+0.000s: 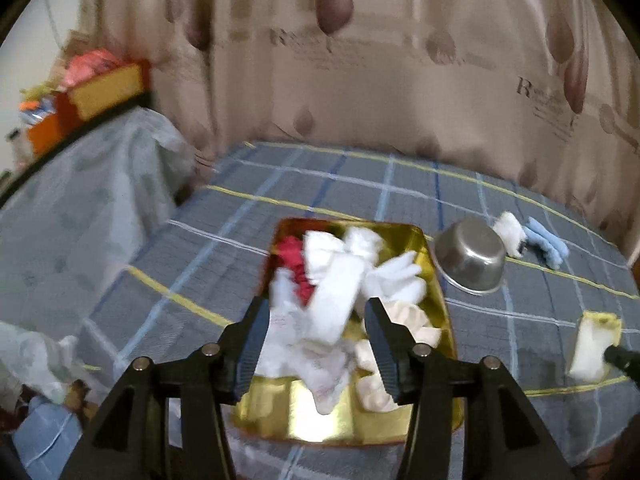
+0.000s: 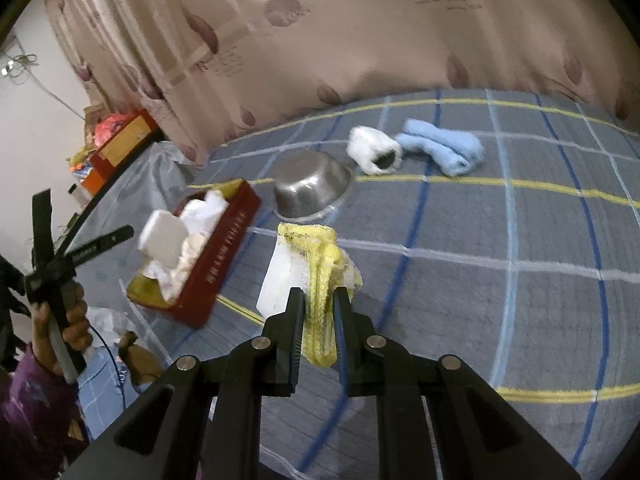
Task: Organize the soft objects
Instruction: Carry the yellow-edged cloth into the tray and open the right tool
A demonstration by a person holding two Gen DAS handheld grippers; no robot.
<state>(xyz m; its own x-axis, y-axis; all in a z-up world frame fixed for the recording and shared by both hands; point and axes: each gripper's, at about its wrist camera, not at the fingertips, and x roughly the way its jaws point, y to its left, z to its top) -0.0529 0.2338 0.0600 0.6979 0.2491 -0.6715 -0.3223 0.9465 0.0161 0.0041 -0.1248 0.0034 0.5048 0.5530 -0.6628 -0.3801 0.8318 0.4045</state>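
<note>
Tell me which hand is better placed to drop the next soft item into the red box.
Right, probably. The right tongs already clamp the yellow-and-white cloth near the red box. The left tongs are open and empty above the box.

White cloths (image 1: 340, 304) in the gold tray (image 1: 436, 280) smeared by motion blur; I couldn't separate them. Curtain lettering (image 1: 544, 98) unreadable. Black patch on white fuzzy item (image 2: 374, 150) unidentifiable

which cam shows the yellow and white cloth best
The right wrist view: the yellow and white cloth sits centre frame, pinched in the right gripper. The left wrist view shows it only small at the right edge.
</note>
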